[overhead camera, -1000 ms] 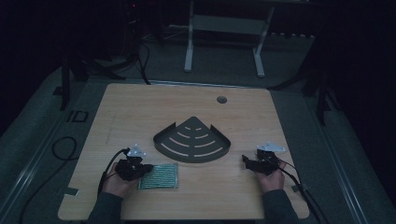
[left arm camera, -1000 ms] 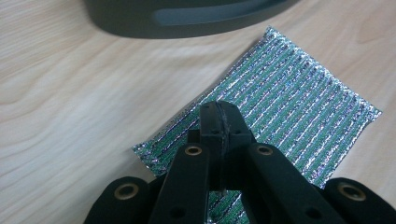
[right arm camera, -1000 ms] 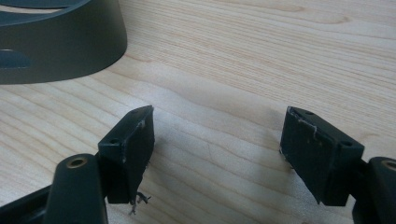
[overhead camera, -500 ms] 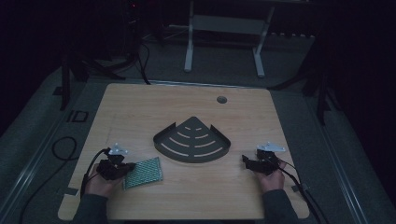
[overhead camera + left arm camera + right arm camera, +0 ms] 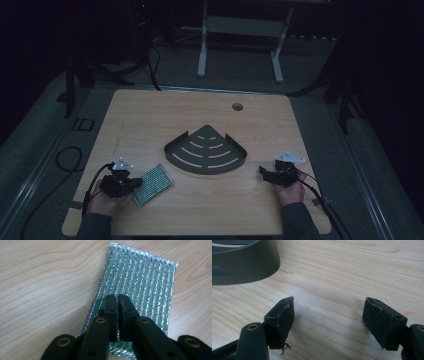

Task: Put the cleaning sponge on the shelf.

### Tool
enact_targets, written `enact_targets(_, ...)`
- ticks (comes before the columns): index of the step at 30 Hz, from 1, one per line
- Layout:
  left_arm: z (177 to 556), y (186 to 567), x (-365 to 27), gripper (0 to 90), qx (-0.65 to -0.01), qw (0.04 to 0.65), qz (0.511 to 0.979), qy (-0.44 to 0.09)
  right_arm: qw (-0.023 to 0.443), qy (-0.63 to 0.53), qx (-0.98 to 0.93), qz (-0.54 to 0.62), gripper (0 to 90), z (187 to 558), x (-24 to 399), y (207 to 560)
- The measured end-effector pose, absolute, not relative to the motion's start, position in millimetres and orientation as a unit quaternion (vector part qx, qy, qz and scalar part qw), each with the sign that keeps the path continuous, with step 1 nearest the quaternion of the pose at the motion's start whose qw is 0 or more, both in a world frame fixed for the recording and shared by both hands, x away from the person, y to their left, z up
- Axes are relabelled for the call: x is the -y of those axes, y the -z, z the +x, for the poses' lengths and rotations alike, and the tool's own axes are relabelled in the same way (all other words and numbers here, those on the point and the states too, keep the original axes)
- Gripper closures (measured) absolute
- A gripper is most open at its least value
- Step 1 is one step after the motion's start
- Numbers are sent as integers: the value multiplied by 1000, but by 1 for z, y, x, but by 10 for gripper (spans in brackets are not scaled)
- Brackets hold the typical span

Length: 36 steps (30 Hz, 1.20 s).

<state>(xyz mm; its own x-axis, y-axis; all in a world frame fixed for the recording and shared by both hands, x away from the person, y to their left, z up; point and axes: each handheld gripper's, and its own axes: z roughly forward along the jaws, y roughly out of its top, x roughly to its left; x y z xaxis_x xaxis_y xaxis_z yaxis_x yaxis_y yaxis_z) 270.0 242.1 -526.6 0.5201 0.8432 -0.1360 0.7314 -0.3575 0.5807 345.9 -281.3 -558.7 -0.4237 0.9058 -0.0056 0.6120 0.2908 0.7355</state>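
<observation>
My left gripper (image 5: 117, 298) is clamped on the near edge of the sponge (image 5: 140, 282) ahead of it. My right gripper (image 5: 328, 315) gapes wide, holding nothing; the tray (image 5: 206, 150) ahead-left sits empty.

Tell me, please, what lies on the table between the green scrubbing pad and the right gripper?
In the high view, the dark fan-shaped tray sits between the green scrubbing pad and the right gripper, slightly farther from the person. Otherwise, bare wood.
</observation>
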Motion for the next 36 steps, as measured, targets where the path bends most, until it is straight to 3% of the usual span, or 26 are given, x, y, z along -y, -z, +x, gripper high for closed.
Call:
enact_targets(17,308,506,-229,748,-427,285,854,-89,218,-338,-773,491,251,346,281,559)
enact_targets(36,337,503,-229,773,-379,239,893,-47,218,-338,-773,490,251,346,281,559)
